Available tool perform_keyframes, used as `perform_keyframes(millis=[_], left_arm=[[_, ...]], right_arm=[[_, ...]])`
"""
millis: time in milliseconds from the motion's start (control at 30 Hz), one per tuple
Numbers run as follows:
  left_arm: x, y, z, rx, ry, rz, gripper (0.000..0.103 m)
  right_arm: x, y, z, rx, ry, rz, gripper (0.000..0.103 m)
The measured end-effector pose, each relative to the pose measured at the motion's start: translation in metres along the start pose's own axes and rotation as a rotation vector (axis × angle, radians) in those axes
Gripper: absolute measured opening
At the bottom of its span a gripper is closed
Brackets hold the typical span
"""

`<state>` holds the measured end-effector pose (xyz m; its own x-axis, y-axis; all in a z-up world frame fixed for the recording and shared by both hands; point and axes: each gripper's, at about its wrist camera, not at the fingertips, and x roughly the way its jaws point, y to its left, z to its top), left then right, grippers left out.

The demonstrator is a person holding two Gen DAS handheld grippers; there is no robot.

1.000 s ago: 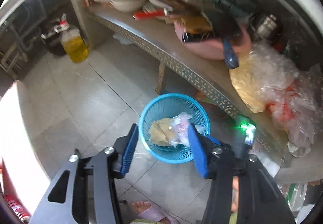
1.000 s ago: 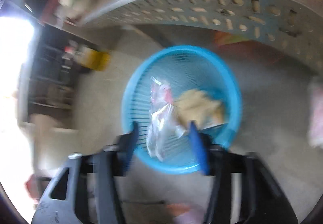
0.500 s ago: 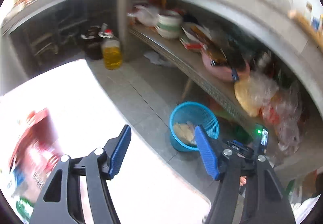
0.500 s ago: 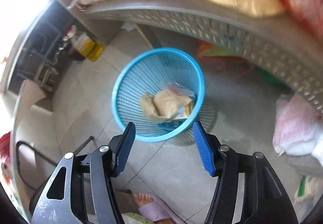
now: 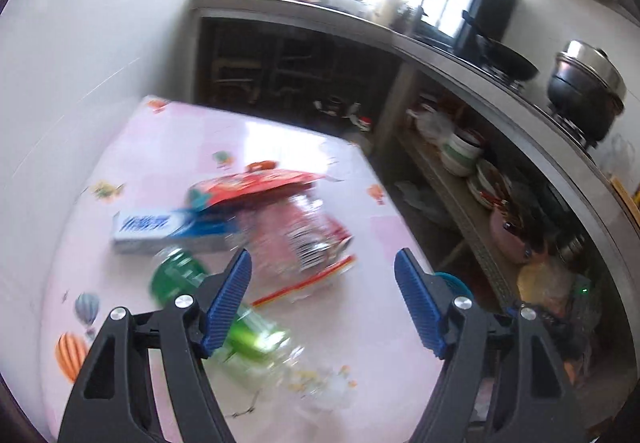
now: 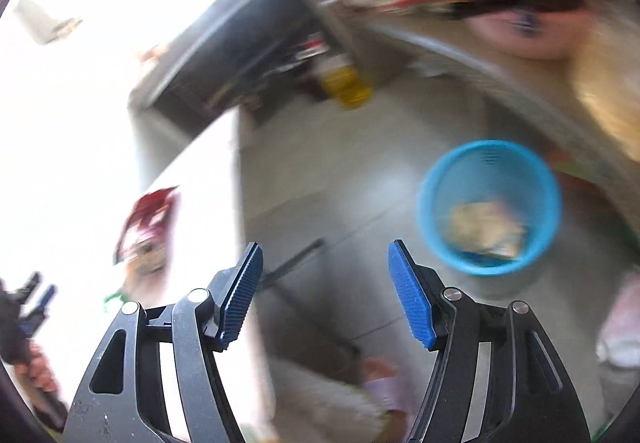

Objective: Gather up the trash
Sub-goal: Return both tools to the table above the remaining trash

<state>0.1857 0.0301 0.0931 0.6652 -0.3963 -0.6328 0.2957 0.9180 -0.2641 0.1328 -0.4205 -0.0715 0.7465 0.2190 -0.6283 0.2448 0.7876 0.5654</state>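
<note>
Hovering over the table's trash (image 5: 296, 231), the left gripper (image 5: 323, 299) jaws, just widened, hold nothing.

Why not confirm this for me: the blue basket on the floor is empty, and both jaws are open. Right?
Not quite. The blue basket already holds crumpled trash, as the right wrist view shows. The rest stands: it sits on the floor, and the left gripper and right gripper both have open jaws.

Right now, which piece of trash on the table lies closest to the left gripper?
The green bottle, lying beside the left gripper's left finger; the blue-white box and red wrappers lie farther back.
</note>
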Motion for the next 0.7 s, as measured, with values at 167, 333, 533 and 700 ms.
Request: perform_keyframes(millis=[167, 333, 533, 700], left_arm=[[-0.012, 0.051, -0.034, -0.117, 0.007, 0.067, 0.072], [-0.01, 0.087, -0.065, -0.203, 0.028, 0.113, 0.072], [-0.014, 0.103, -0.073, -0.248, -0.007, 0.083, 0.072], [-0.014, 0.106, -0.061, -0.221, -0.062, 0.064, 0.072]], right_arm=[[0.03, 0.087, -0.01, -0.17, 0.154, 0.208, 0.07], [0.059, 0.165, -0.023, -0.308, 0.27, 0.313, 0.073], [0.094, 0.204, -0.008, -0.251, 0.319, 0.313, 0.073], [0.127, 0.205, 0.002, -0.112, 0.367, 0.311, 0.073]])
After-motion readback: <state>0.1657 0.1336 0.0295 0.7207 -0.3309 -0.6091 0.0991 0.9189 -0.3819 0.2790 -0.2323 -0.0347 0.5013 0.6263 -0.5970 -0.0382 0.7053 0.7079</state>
